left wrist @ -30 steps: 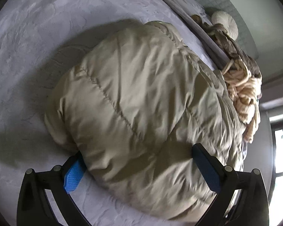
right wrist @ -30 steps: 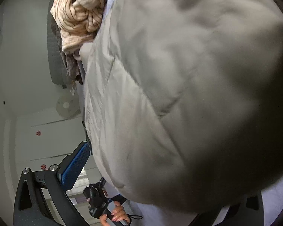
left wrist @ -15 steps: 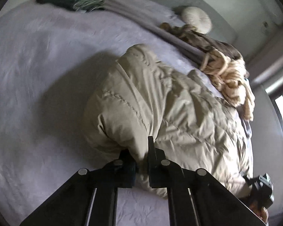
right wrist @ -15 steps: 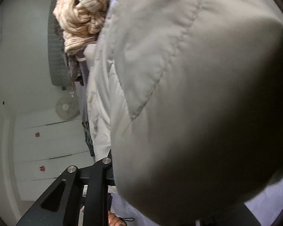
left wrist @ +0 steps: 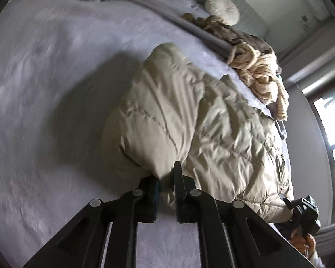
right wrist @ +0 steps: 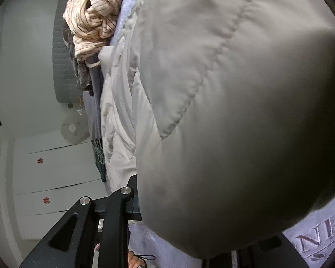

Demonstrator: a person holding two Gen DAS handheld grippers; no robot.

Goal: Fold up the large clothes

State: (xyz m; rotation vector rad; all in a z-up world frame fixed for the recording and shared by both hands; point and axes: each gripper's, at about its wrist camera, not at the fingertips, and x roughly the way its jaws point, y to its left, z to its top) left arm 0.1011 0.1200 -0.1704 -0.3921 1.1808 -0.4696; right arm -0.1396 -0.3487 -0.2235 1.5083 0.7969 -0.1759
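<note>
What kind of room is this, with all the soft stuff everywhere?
Most likely a bedroom. A puffy beige jacket lies on a wide bed with a pale lilac cover, a round cream cushion sits by the padded headboard, and white cupboard doors line the wall.

A second ago both your grippers stood wide open around the beige puffer jacket (left wrist: 207, 120). Now your left gripper (left wrist: 166, 186) pinches a fold of its near edge at lower centre, jaws opening slightly, and the edge lifts off the bed. Your right gripper (right wrist: 143, 198) has narrowed onto the padding too.
</note>
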